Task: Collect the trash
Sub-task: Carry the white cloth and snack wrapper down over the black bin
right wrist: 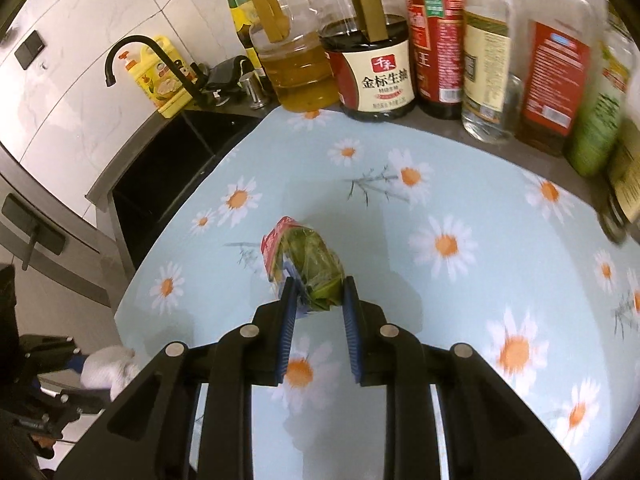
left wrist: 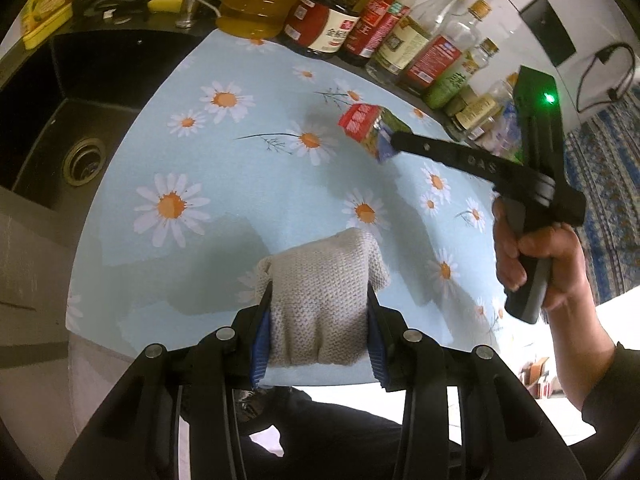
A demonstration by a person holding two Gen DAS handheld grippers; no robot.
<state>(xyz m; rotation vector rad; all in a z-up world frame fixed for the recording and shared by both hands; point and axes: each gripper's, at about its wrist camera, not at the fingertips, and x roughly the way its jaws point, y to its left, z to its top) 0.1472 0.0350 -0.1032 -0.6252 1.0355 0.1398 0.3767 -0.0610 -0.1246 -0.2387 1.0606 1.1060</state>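
Kitchen worktop (left wrist: pixel 132 160), covered by a pale blue cloth printed with daisies, runs between a black sink (left wrist: pixel 52 120) on one side and a row of condiment bottles (left wrist: pixel 400 32) along the back edge. A large soy sauce jar (right wrist: pixel 376 76) and a jug of yellow oil (right wrist: pixel 296 72) stand at the near end of that row. A black tap (right wrist: pixel 136 54) and a yellow detergent bottle (right wrist: pixel 164 80) sit behind the sink.

Left claw (left wrist: pixel 318 312): closed on a beige knitted cloth (left wrist: pixel 320 280), which is pinched between both blue pads at the front edge of the worktop.

Right claw (right wrist: pixel 318 296): fingers set on either side of a crumpled snack wrapper (right wrist: pixel 308 264), red at one end and green at the other. The left pad touches the wrapper; the right pad sits just beside it, and contact there cannot be confirmed. In the left wrist view the right claw's finger (left wrist: pixel 440 152) reaches the wrapper's near end, and the wrapper appears slightly clear of the cloth surface, with a faint shadow below it. The person's right hand (left wrist: pixel 536 256) grips the handle, with a green indicator light (left wrist: pixel 550 99) lit on the unit.
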